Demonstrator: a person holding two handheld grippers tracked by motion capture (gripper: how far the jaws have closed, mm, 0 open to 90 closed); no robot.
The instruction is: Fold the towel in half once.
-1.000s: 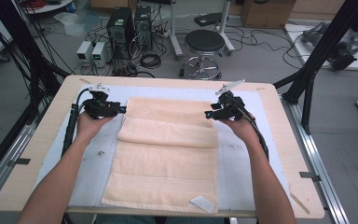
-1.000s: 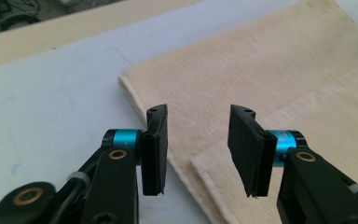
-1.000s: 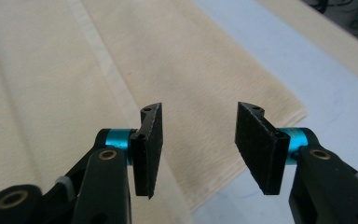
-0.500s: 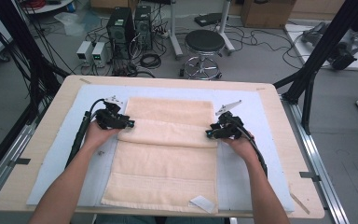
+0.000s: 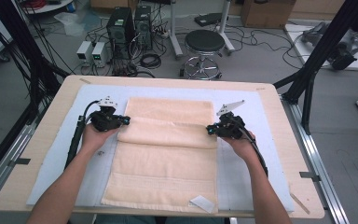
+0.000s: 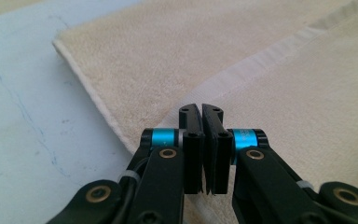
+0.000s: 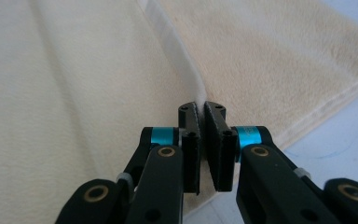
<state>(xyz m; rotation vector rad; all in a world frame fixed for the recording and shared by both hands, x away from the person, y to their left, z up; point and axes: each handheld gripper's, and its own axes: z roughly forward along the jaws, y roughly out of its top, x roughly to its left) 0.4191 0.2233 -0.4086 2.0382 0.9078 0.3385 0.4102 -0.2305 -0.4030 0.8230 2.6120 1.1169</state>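
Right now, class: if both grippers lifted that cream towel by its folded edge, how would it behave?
The towel would probably sag between the left gripper and right gripper, since it already folds softly. Its plush pile suggests little slipping. It looks light.

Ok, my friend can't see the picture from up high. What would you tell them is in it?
A person at a table pinches a cream towel with two black tools, the left tool at its left edge and the right tool at its right edge, both shut on a fold across it. The towel lies on a pale blue mat, with a stool on the floor behind.
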